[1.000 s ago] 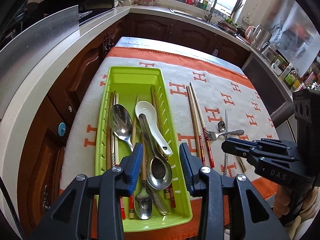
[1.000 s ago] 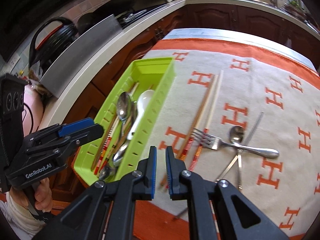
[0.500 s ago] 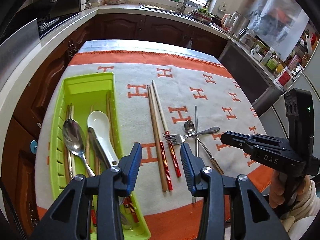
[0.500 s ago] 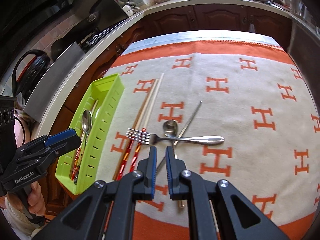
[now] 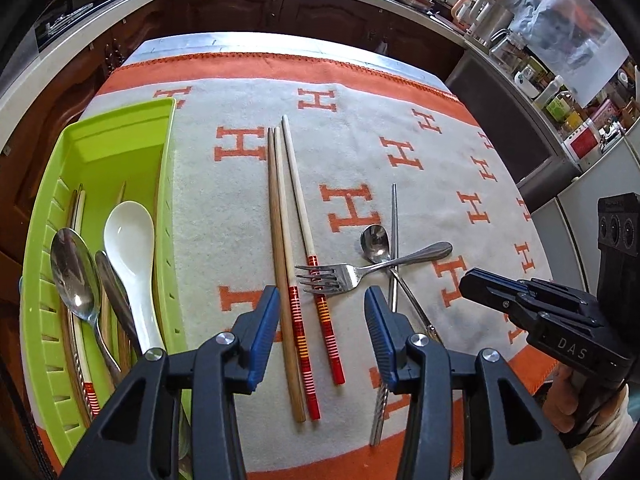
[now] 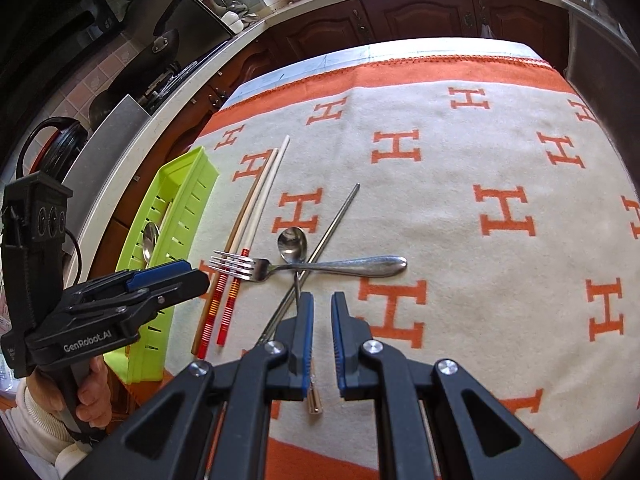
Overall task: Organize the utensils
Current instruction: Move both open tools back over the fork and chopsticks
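A lime green tray [image 5: 120, 132] [image 6: 176, 184] at the left holds a white ceramic spoon [image 5: 128, 236], metal spoons [image 5: 72, 268] and several chopsticks. On the cloth lie a pair of wooden chopsticks [image 5: 280, 216] [image 6: 256, 200] with red banded ends. A fork [image 5: 348, 274] [image 6: 320, 266] lies across a small spoon [image 5: 374, 240] [image 6: 292, 244] and metal chopsticks [image 5: 394, 220] [image 6: 336, 220]. My left gripper [image 5: 322, 332] hovers open above the chopsticks' banded ends. My right gripper [image 6: 323, 340] is shut and empty, just short of the fork's neck.
A cream blanket with orange H marks [image 5: 352, 208] covers the table, and its orange border [image 5: 280, 64] runs along the far edge. Dark wood cabinets and a pale counter [image 6: 168, 100] curve around behind. A person's hand [image 6: 94, 392] grips the left tool's handle.
Both grippers swung right, away from the green tray and over the loose utensils on the cloth. The left jaws stand slightly wider. The right jaws are unchanged.
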Action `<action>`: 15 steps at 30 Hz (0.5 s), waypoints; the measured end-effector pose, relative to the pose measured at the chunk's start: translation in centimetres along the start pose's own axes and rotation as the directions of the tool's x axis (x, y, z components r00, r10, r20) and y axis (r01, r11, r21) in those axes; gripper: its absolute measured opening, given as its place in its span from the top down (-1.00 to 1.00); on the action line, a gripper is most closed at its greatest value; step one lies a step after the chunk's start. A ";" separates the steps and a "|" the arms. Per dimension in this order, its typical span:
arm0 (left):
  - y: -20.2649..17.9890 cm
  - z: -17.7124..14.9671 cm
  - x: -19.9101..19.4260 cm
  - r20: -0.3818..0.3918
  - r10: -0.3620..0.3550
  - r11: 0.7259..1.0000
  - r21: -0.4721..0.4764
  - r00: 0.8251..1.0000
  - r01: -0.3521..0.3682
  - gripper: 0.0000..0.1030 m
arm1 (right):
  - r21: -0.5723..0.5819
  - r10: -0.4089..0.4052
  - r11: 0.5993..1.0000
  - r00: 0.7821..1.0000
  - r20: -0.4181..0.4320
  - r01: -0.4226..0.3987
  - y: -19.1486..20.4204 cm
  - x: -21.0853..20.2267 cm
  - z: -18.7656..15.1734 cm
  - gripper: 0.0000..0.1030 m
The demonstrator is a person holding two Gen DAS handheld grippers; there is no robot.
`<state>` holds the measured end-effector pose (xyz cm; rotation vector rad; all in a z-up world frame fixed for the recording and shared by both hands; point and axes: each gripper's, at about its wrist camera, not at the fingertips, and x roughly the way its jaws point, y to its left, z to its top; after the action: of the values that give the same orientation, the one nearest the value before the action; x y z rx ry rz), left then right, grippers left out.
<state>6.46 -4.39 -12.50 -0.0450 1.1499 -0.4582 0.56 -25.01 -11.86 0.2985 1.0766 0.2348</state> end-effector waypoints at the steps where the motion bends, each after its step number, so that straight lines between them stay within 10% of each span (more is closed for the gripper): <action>1: -0.1 0.4 0.2 0.000 0.008 1.000 0.006 1.000 -0.008 0.18 | 0.002 0.003 1.000 1.000 -0.002 -0.003 -0.2 0.1 0.0 0.83; 15: -3.2 3.0 4.0 -0.103 0.079 0.964 0.261 0.992 -0.050 0.18 | 0.046 0.018 0.999 1.000 -0.014 -0.017 -3.2 1.0 -0.3 0.83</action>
<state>9.42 -9.41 -13.84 0.2476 1.1901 -0.5548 0.89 -27.64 -13.95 0.3476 1.0953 0.2286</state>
